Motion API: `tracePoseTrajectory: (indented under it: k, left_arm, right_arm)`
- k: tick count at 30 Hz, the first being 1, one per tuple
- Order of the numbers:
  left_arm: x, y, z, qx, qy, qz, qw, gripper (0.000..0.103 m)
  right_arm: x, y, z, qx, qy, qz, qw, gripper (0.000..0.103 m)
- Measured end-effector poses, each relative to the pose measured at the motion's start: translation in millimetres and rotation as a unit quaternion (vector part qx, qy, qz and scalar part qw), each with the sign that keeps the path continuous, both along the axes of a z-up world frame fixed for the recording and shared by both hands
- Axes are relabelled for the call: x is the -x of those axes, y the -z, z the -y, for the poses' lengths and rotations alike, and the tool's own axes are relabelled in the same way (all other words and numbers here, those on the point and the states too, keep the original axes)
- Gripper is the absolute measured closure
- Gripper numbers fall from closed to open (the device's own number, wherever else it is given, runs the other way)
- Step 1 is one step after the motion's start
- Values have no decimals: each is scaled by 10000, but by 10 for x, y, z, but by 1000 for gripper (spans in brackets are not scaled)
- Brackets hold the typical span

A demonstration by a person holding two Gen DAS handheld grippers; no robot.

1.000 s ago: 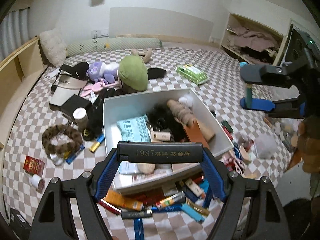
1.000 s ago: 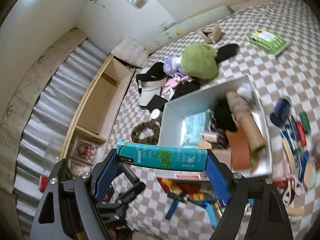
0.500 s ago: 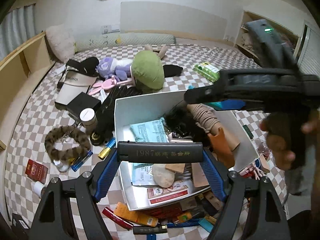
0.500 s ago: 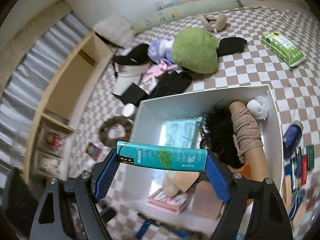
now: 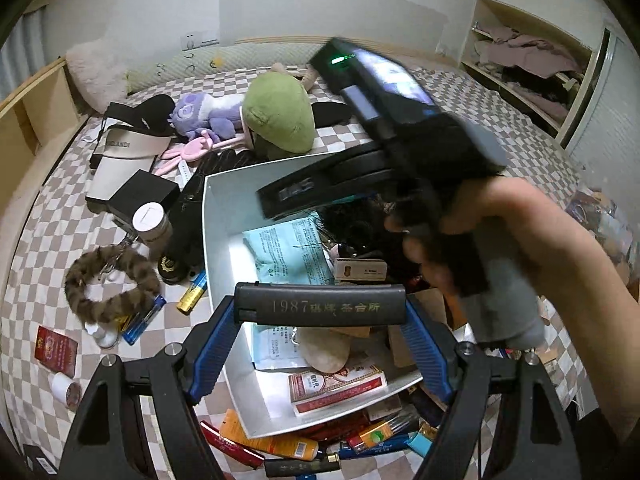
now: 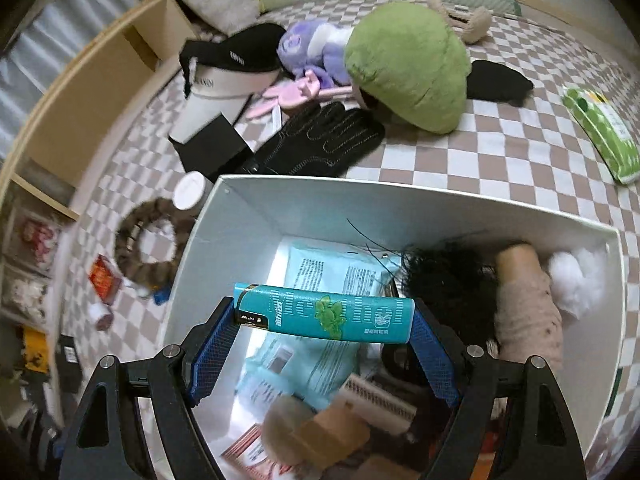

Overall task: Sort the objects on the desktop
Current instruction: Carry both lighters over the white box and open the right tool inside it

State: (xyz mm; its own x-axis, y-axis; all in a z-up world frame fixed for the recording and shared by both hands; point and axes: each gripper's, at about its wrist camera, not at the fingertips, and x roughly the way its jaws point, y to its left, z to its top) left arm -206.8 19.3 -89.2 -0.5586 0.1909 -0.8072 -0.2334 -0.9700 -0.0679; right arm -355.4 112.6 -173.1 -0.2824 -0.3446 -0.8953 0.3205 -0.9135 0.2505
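My left gripper [image 5: 320,312] is shut on a black lighter [image 5: 319,305] marked 1987, held crosswise above the near part of a white box [image 5: 218,216]. My right gripper [image 6: 325,322] is shut on a teal lighter [image 6: 324,315], held crosswise over the inside of the same box [image 6: 400,204]. In the left wrist view the right gripper's body and the hand holding it [image 5: 460,216] reach over the box from the right. The box holds a light blue packet [image 6: 332,276], black fluff, a beige roll, a white puff and small cartons.
The checkered bed sheet [image 6: 500,148] carries a green plush [image 6: 406,66], purple toy, black glove [image 6: 320,140], visor caps, a black case, a furry ring [image 5: 106,282] and a red pack [image 5: 56,350]. Lighters and pens [image 5: 304,446] lie before the box. A wooden shelf [image 6: 80,92] stands on the left.
My right gripper has swung left and down over the box with the teal lighter. My left gripper has drifted slightly, still holding the black lighter over the box's near edge.
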Motion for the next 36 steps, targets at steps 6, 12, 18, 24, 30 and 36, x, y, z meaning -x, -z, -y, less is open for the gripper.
tracePoseTrajectory:
  k: [6, 12, 18, 24, 30, 36]
  left_arm:
    - [59, 62, 31, 38, -11, 58, 10000, 22]
    - [113, 96, 47, -3, -51, 104, 9999, 22]
    - [169, 132, 59, -39, -89, 154, 9998, 22]
    - [256, 202, -8, -7, -104, 247, 9996, 22]
    - [330, 296, -70, 44, -112, 374, 9992, 22]
    - [412, 357, -125, 37, -197, 428, 9989, 22]
  right_arm:
    - [192, 219, 180, -508, -179, -26, 9985, 19]
    - [315, 417, 250, -686, -224, 253, 9971, 19]
    - [364, 578, 301, -891, -288, 431, 9947, 19]
    - [396, 641, 245, -833, -238, 617, 9943, 19]
    - [389, 571, 116, -551, -178, 627, 9963, 10]
    - [382, 507, 53, -471, -178, 580, 9970, 10]
